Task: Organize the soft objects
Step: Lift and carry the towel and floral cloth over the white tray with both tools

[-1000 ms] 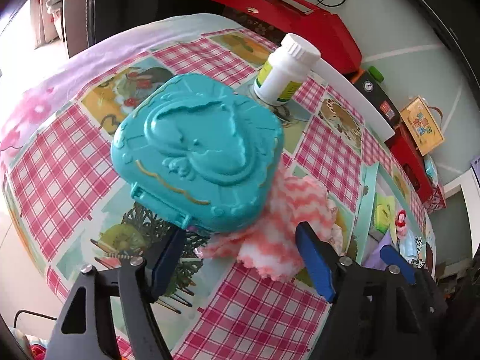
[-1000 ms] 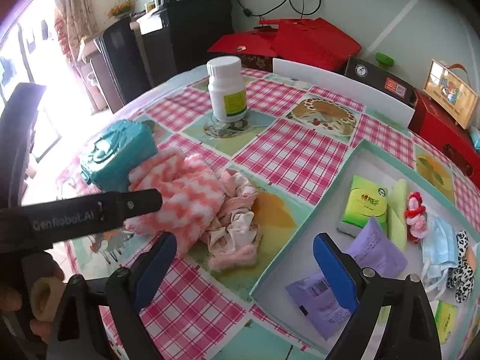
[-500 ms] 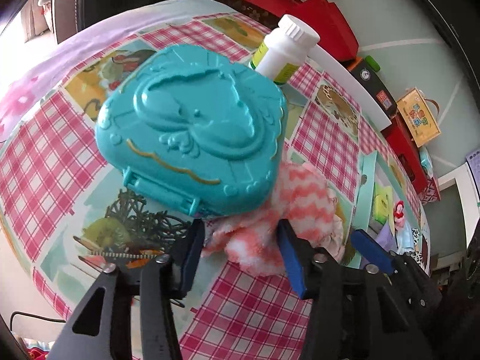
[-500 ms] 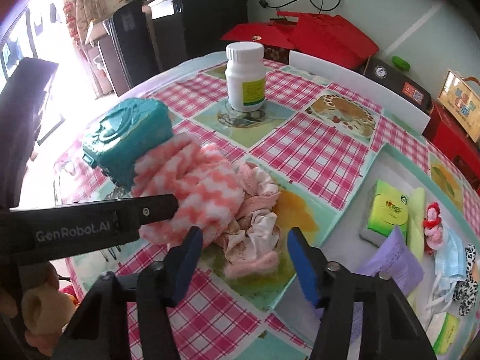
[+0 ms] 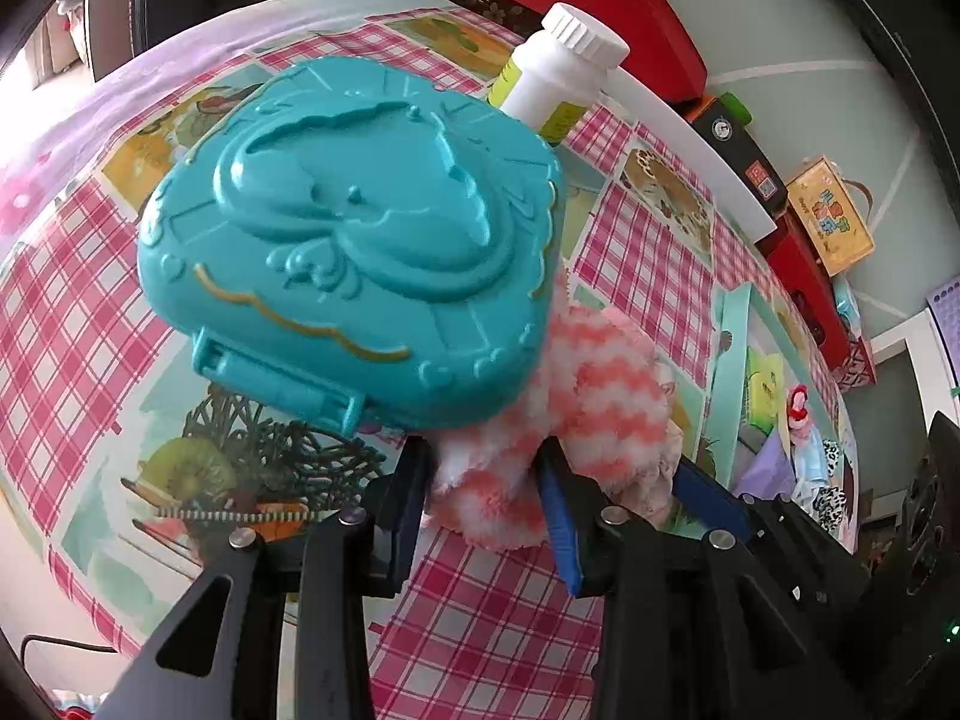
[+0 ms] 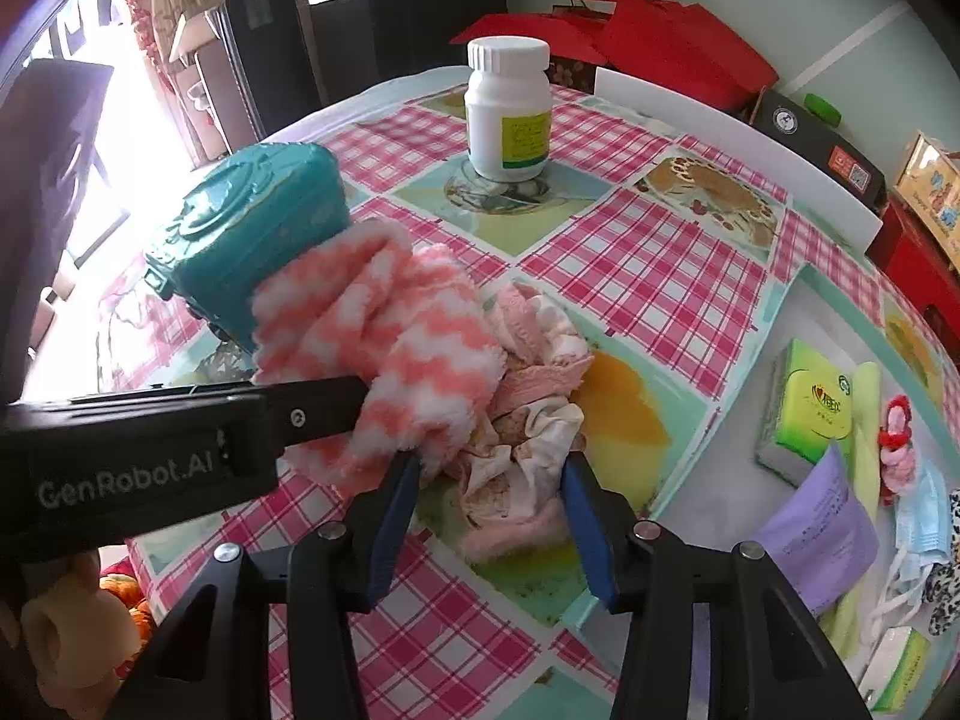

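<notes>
From the left wrist, the left gripper (image 5: 483, 495) points down at the checked table (image 5: 72, 324), its jaws closing narrow around the near edge of a fluffy pink-and-white zigzag cloth (image 5: 591, 396); both blue pads touch the pile. The cloth lies on the table partly under a teal heart-shaped plastic case (image 5: 354, 240), which sits tilted on top of it. Behind the case stands a white bottle (image 5: 564, 75). To the right, a pale green tray (image 5: 729, 360) holds small items. From the right wrist, the right gripper (image 6: 489, 516) has its jaws closing at a middling width on either side of a crumpled pile of pale pink and cream cloths (image 6: 522, 444); whether the pads already press on it I cannot tell. This pile touches the zigzag cloth on its left, where the left gripper's black body reaches in. The tray at right holds a green tissue pack (image 6: 810, 408), a purple packet (image 6: 822, 534) and a blue face mask (image 6: 924, 540).
</notes>
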Tool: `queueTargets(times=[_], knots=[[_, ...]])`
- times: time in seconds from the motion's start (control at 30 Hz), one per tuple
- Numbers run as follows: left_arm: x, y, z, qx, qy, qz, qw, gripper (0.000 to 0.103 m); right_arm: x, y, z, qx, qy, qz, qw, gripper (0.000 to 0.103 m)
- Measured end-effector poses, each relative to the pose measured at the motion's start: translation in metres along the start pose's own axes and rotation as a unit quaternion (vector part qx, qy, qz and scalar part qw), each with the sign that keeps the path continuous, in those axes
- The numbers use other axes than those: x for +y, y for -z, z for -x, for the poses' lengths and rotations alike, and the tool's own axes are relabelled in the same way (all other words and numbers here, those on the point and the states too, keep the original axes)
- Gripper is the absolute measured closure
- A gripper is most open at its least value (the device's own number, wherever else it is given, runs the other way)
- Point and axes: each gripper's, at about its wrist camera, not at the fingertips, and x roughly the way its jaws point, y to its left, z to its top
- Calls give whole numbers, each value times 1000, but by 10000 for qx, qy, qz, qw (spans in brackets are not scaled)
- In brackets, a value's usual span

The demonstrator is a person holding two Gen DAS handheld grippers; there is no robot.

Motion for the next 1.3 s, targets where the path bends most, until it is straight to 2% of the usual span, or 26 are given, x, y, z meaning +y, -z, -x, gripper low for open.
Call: queueTargets(times=[0.1,0.2,0.3,0.87,1.3], knots=[[-2,0,-1,-8,-16,-16,10000,65,0,0,0,-7,-17,-33,10000,50],[-4,0,-3,-9,-67,-99,9999,86,-1,-1,-1,-13,-28,-53,10000,50],[-6,0,-3,-16,-15,-127,9999,92,-3,-1,1,-38,-103,-105,9999,50],[-14,1,5,-176,347,-512,9979,96,-31,-1,30,-449,-124,-614,9970,50],[-29,2,28,-648,861,-902,9901,96,-52,1,51,-833,-104,-1029,9911,50]])
